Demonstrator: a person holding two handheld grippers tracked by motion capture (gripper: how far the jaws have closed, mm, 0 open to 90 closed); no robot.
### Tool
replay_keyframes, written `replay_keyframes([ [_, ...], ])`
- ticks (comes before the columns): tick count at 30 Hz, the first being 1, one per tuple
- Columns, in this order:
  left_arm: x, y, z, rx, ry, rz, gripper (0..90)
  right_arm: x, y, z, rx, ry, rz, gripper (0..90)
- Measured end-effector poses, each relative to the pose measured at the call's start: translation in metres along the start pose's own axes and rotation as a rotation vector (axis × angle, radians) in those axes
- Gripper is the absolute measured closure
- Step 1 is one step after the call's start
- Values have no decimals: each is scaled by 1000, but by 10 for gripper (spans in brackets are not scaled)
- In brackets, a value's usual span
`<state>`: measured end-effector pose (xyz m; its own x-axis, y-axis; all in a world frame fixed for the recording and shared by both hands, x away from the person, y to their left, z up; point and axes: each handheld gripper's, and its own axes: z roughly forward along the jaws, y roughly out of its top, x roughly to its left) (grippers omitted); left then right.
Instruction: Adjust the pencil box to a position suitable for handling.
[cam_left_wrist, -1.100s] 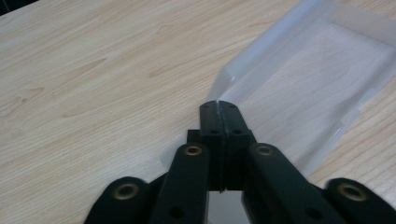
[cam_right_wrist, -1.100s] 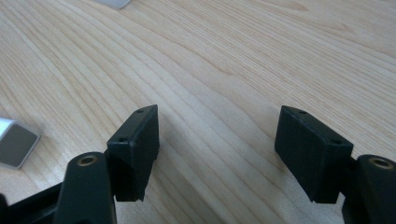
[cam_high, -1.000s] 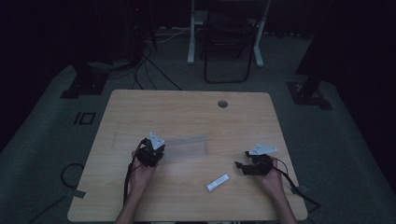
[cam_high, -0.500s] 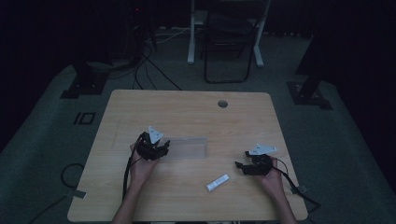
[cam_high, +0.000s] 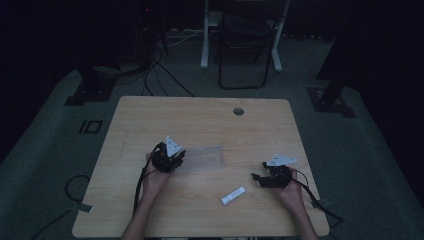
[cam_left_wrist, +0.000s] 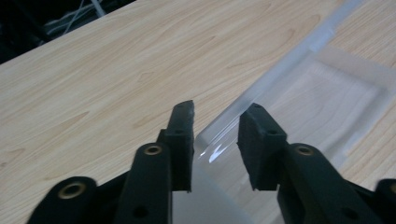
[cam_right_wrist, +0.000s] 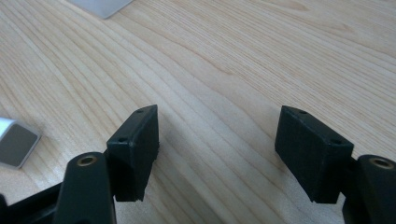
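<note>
Two grippers over a light wooden table (cam_high: 200, 120), one in each hand. Left gripper (cam_high: 168, 159) at the near left end of a clear plastic zip bag (cam_high: 202, 159), jaws parted a little with the bag's corner between them. In the left gripper view, left gripper (cam_left_wrist: 215, 140) jaws straddling the bag's (cam_left_wrist: 327, 102) sealed strip edge, narrow gaps visible on both sides of the plastic; contact of either pad with the film not clear. Bag flat on the wood beyond the jaws, running away toward the upper right of that view. Left hand (cam_high: 156, 180) wrapped round the gripper body, black cable trailing back along the forearm.

Right gripper (cam_high: 272, 177) low over the table near the right edge, well apart from the bag, jaws spread wide and holding nothing. In the right gripper view, right gripper (cam_right_wrist: 217, 144) with bare wood grain between its two black pads. Small white tube-like object (cam_high: 233, 196) lying on the table just to the left of that gripper and nearer the front edge; its end (cam_right_wrist: 14, 142) at the left border of the right gripper view. Corner of the bag (cam_right_wrist: 100, 5) at the top of that view. Right hand (cam_high: 290, 192) behind the gripper, cable running off the table's right corner.

Round cable hole (cam_high: 238, 111) near the table's far edge. Dim floor around, with a chair frame (cam_high: 242, 45) and cables (cam_high: 160, 65) beyond the table.
</note>
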<state>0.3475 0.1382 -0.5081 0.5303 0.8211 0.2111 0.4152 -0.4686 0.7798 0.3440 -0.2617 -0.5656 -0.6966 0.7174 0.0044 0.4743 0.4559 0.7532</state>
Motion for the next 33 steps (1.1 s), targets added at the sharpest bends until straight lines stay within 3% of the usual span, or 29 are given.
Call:
replay_keyframes([
  [16,-9,-6,-10,23,77,56,824,0,0,0,-1,0,0,306],
  [26,0,-19,-23,36,134,9,841,0,0,0,-1,0,1,305],
  [33,3,-24,-29,40,140,2,828,0,0,0,0,0,0,306],
])
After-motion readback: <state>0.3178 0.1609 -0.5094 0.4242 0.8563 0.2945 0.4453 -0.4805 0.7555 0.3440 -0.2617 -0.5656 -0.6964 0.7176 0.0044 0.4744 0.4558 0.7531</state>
